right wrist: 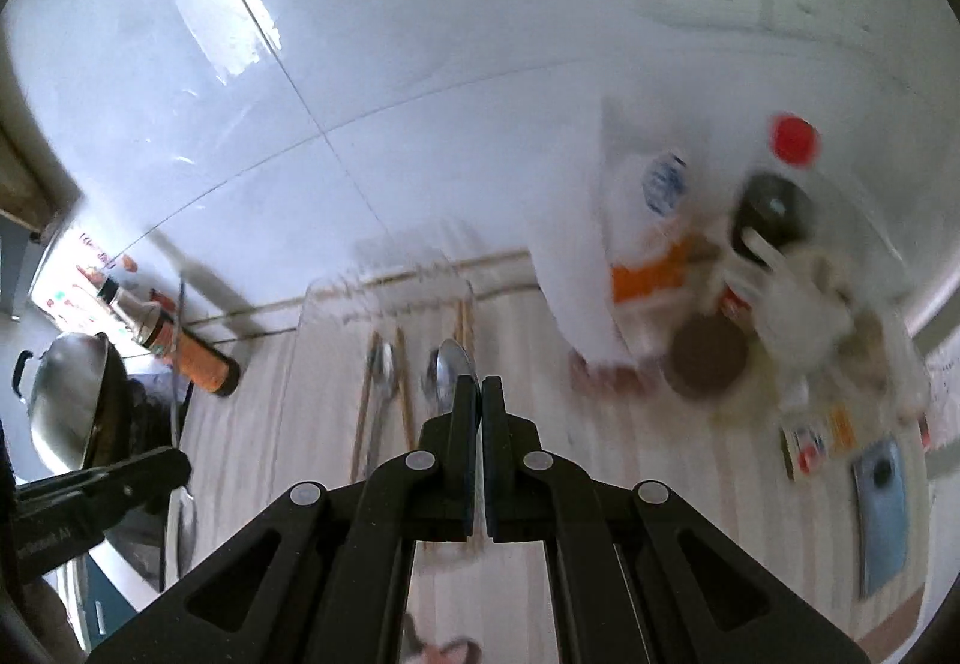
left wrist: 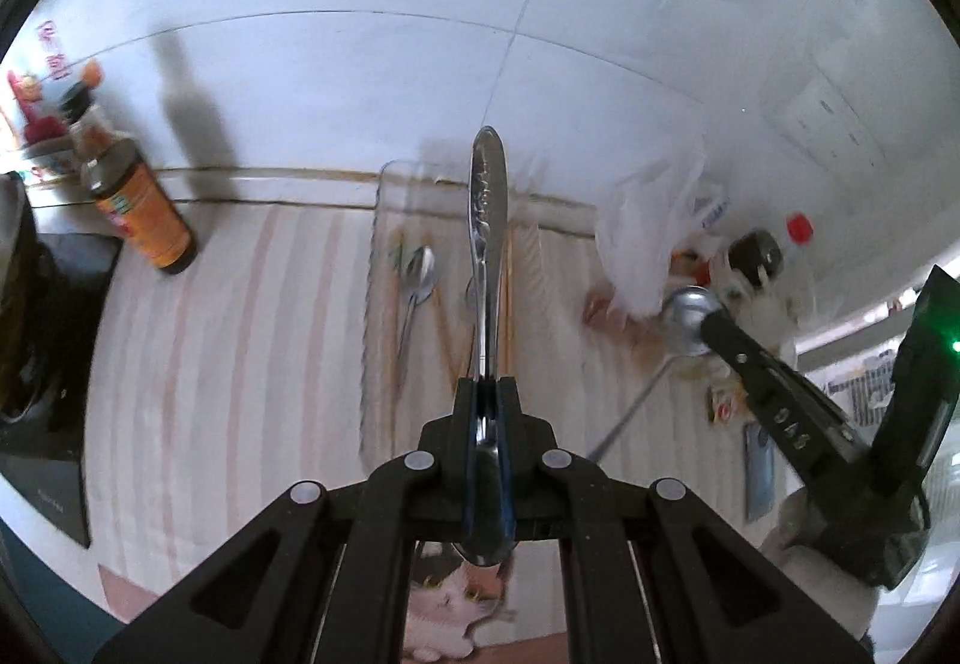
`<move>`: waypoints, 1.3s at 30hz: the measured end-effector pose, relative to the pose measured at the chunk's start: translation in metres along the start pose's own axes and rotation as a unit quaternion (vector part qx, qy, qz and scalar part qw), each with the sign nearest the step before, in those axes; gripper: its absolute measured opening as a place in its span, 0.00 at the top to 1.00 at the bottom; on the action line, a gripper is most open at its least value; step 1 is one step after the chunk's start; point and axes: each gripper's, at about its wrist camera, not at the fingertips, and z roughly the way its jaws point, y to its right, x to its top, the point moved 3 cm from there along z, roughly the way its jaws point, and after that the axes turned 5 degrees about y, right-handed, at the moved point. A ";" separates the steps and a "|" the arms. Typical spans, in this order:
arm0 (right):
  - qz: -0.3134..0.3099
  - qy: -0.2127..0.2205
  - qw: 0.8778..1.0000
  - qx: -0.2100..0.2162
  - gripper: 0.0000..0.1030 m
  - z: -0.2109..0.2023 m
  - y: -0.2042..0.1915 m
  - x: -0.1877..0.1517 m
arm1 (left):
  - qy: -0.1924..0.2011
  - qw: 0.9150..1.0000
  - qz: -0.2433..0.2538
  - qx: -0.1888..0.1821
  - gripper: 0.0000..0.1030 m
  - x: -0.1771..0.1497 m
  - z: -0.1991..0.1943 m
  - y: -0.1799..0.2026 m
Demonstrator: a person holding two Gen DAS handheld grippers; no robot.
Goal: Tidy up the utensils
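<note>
My left gripper (left wrist: 487,382) is shut on a steel spoon (left wrist: 487,220), handle pointing forward and up, bowl back between the fingers. It hangs above a clear tray (left wrist: 373,268) on the striped cloth, which holds a spoon (left wrist: 418,268) and wooden chopsticks (left wrist: 510,298). My right gripper (right wrist: 482,382) is shut on a spoon (right wrist: 450,367), whose bowl shows above the fingers, over the same tray (right wrist: 288,382), beside a lying spoon (right wrist: 384,364) and chopsticks (right wrist: 403,382). The right gripper also shows at the right of the left wrist view (left wrist: 708,325), holding its spoon.
An orange-labelled sauce bottle (left wrist: 141,211) stands at the left by the wall. A black cooktop (left wrist: 42,340) and a wok (right wrist: 66,400) lie at the far left. A white plastic bag (left wrist: 651,232), a red-capped bottle (right wrist: 793,139) and small packets crowd the right.
</note>
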 end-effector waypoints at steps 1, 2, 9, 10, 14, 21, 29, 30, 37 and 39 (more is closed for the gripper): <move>-0.003 -0.005 1.000 0.000 0.99 0.009 -0.005 0.004 | -0.011 1.000 -0.006 -0.005 0.96 0.010 0.011 -0.002; -0.009 -0.014 1.000 -0.003 0.99 0.023 -0.010 0.011 | -0.018 1.000 -0.011 -0.003 0.96 0.016 0.019 -0.004; -0.018 -0.100 0.995 0.010 0.95 0.086 -0.025 0.006 | -0.061 0.998 -0.010 0.020 0.95 0.031 0.063 -0.018; -0.015 -0.110 0.994 0.013 0.91 0.091 -0.024 0.001 | -0.063 0.998 -0.016 0.022 0.95 0.030 0.064 -0.021; -0.015 -0.115 0.993 0.003 0.57 0.092 -0.018 -0.011 | -0.054 0.996 -0.022 0.062 0.84 0.019 0.064 -0.034; -0.070 -0.096 0.989 -0.086 0.18 0.068 -0.012 -0.046 | 0.029 0.985 0.013 0.172 0.27 -0.020 0.051 -0.045; -0.107 -0.082 0.982 -0.135 0.00 0.049 -0.011 -0.088 | 0.045 0.977 0.017 0.207 0.00 -0.064 0.050 -0.042; -0.113 -0.077 0.981 -0.139 0.00 0.046 -0.011 -0.092 | 0.049 0.977 0.017 0.207 0.00 -0.066 0.048 -0.041; -0.126 -0.052 0.980 -0.146 0.00 0.022 -0.007 -0.099 | 0.071 0.975 0.014 0.210 0.00 -0.082 0.033 -0.032; -0.121 -0.043 0.981 -0.148 0.00 0.008 -0.006 -0.099 | 0.077 0.975 0.013 0.208 0.00 -0.086 0.023 -0.028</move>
